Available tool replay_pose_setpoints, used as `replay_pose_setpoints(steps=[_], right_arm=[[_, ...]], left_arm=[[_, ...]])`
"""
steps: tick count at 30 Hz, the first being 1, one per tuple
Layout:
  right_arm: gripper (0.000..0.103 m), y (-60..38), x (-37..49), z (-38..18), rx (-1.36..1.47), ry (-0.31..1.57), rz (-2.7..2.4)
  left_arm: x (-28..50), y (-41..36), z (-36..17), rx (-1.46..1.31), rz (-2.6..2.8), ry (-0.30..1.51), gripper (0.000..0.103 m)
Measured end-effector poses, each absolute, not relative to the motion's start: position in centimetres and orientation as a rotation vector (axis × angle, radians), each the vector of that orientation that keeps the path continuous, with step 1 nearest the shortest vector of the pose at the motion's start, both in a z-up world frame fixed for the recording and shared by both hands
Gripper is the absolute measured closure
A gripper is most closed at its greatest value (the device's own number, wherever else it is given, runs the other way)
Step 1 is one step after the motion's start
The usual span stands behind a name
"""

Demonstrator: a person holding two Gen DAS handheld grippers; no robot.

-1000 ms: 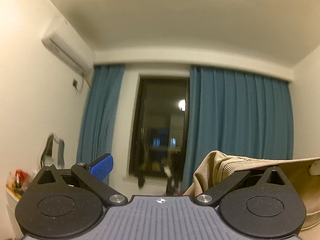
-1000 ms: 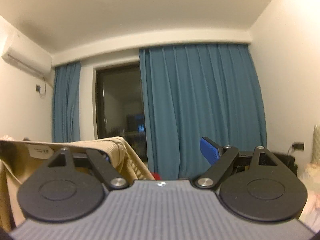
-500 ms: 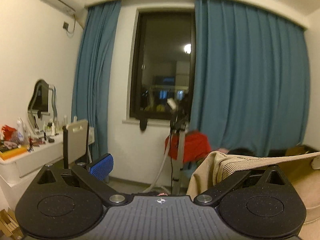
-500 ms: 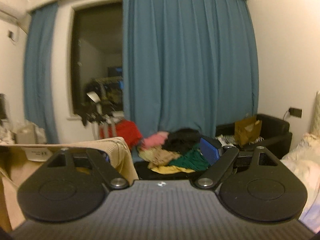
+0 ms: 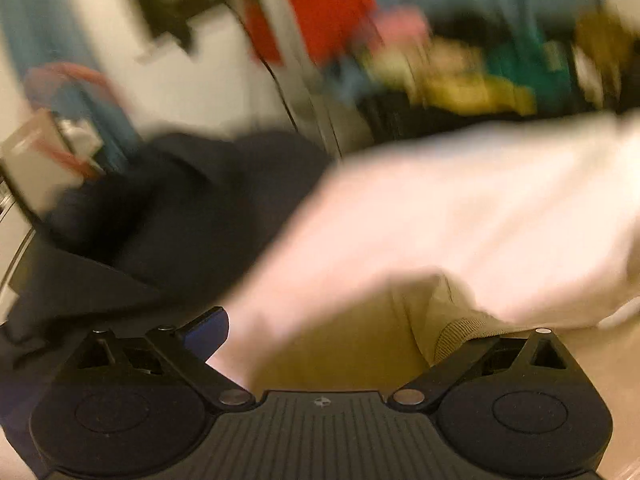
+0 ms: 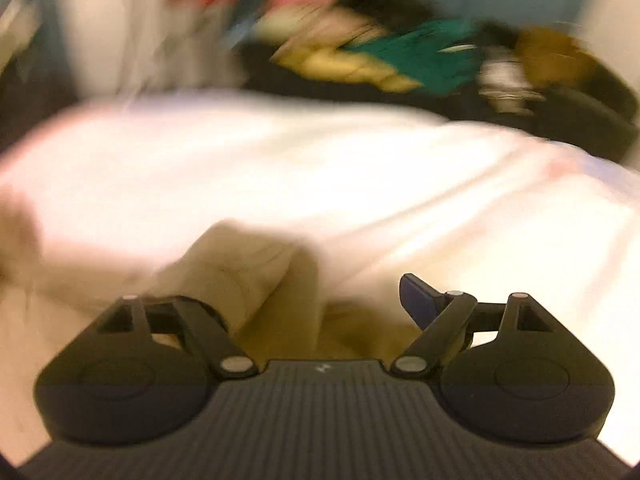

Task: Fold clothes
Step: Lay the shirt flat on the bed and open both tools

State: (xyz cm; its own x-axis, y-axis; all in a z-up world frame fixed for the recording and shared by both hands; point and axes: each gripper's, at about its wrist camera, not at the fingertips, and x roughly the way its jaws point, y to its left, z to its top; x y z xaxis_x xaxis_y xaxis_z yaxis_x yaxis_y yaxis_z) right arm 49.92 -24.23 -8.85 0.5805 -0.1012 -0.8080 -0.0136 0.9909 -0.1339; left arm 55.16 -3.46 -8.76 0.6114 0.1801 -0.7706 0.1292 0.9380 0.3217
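left wrist view, badly blurred: the left gripper (image 5: 332,332) stands wide, yet the ribbed edge of the tan garment (image 5: 352,344) seems caught at its right finger; whether truly pinched i cannot tell. right wrist view: the right gripper (image 6: 320,300) mirrors this, cloth (image 6: 244,276) over the white bed (image 6: 400,184). best lower both corners level and lay it flat.

We see the left gripper (image 5: 332,332), matte black with two round speckled discs, angled black link arms on silver pivot screws, a grey ribbed centre plate with a small round emblem and a blue finger pad (image 5: 206,330). The right gripper (image 6: 320,300) matches it: black discs, silver screws, ribbed plate, blue finger pad (image 6: 418,300).
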Motion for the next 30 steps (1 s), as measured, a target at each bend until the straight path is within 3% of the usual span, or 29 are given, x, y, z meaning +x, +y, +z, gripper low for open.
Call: replay_pose_setpoints(steps=[3,9,13,24,27,30], right_arm=[[0.019,-23.4,49.9,-8.2,-0.167,0.939,0.003],[0.019,-25.8,45.9,-3.2,0.224,0.784,0.154],[0.019,-25.5,41.8,-0.5,0.21,0.741,0.126],[0.019,-21.2,21.0,1.2,0.182,0.43,0.074],[0.019,-20.3,14.4,0.2,0.202,0.374,0.061],[0.019,-19.9,13.1,-0.6,0.194,0.36,0.059]], left_arm=[[56.0,-3.6,-8.9,0.359,-0.042,0.95,0.002],[53.6,-1.2,-3.1,0.12,-0.171,0.759,0.0],[48.9,-0.1,-0.1,0.107,-0.162,0.676,0.0],[21.2,1.5,3.3,0.036,-0.121,0.398,0.0],[15.6,3.4,2.0,0.01,-0.108,0.381,0.0],[13.2,4.9,0.8,0.024,-0.086,0.435,0.001]])
